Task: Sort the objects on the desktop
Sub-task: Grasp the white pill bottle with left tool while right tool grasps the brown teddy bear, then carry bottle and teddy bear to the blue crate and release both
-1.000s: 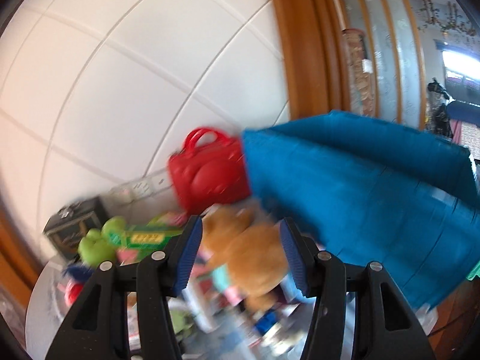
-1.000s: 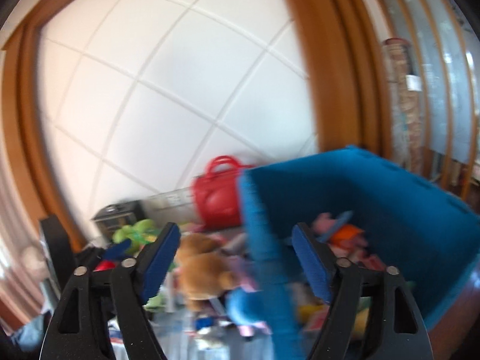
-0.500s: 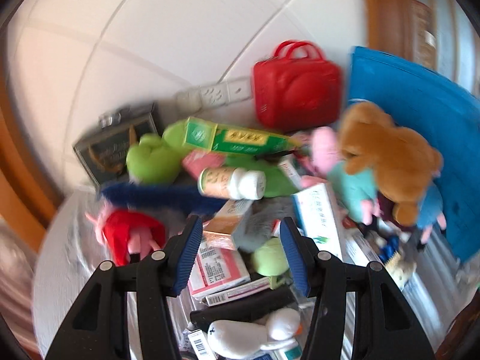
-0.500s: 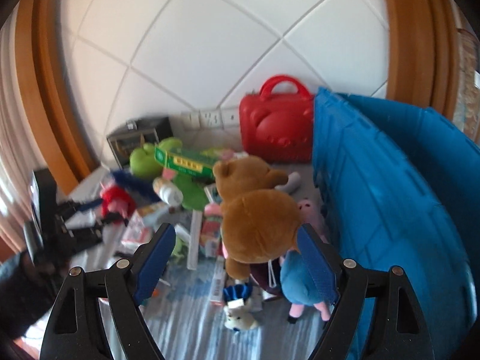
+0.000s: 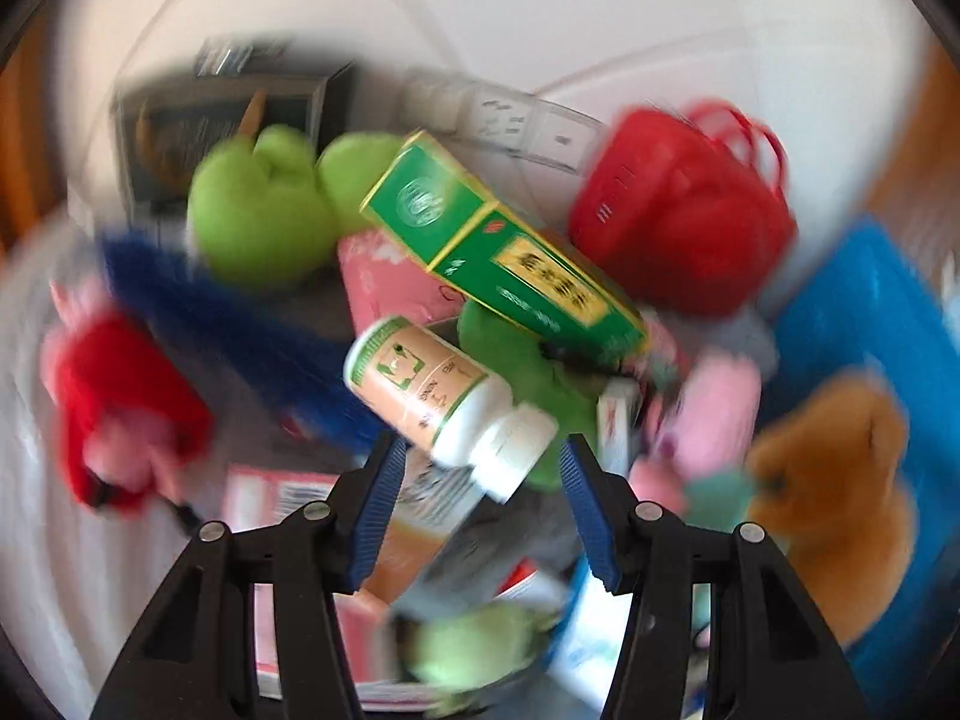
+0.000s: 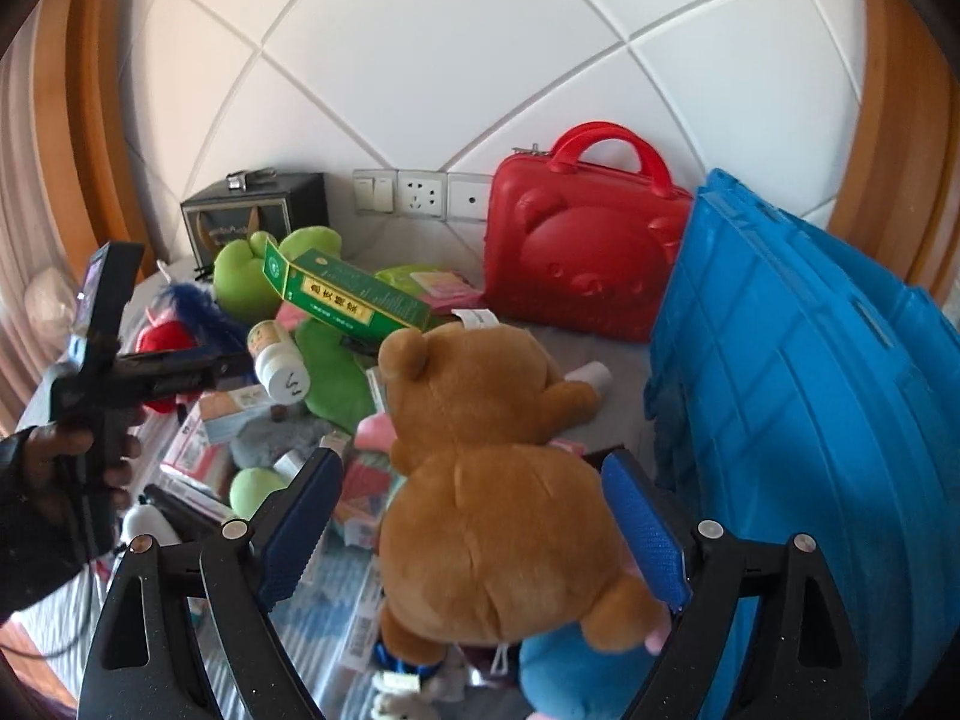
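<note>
Right claw (image 6: 471,531): jaws wide apart and just opening further, straddling the brown teddy bear (image 6: 480,480) without pressing it; bear lies beside the blue crate (image 6: 810,420)
Left claw (image 5: 480,498): open, empty, above the white-capped bottle (image 5: 444,402); bottle lies under the green box (image 5: 504,258) mid-pile
Red case (image 6: 576,240): upright at the surface's back edge
</note>
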Demonstrator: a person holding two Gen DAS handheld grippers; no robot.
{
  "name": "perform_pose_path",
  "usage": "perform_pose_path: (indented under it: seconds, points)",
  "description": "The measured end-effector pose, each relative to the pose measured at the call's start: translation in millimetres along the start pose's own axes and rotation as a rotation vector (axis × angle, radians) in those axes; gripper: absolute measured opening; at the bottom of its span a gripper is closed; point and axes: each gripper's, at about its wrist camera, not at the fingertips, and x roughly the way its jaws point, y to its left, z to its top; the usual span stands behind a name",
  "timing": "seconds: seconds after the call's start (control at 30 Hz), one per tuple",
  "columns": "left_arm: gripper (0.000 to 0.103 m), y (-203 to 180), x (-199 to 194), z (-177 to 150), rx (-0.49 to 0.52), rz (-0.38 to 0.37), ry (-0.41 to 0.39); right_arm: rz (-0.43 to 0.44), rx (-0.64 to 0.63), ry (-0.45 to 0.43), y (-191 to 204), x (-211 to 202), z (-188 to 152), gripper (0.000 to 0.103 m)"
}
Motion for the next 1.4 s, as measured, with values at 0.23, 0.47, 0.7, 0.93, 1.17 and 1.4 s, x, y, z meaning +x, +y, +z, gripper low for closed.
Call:
perform_pose_path:
  seconds: [0.23, 0.47, 0.7, 0.93, 1.17, 1.4]
  points:
    - [0.053, 24.9, 40.5, 5.2, -0.334, -0.031, 0.036, -0.021, -0.044, 0.026, -2.5, 16.9, 0.3, 0.09]
    - [0.057, 38.8, 71.5, 3.9, -0.476, -0.013, 0.074, -0.035, -0.089, 0.098, -8.0, 36.3, -4.3, 0.097]
    - [0.057, 36.4, 99.8, -7.8, -0.445, 0.014, 0.154, -0.039, -0.166, 0.204, 1.5, 77.0, 3.0, 0.103]
    - [0.052, 13.2, 77.3, -18.6, -0.148, 0.001, 0.1, -0.043, -0.054, 0.274, 0.0, 118.2, -0.9, 0.088]
    - [0.051, 2.2, 41.9, -30.5, -0.003, 0.025, 0.027, -0.067, 0.054, 0.091, 0.9, 53.3, -19.0, 0.079]
    - [0.051, -29.3, -33.3, -20.9, 0.239, 0.04, -0.136, -0.04, 0.11, -0.072, 14.0, -15.1, -6.7, 0.079]
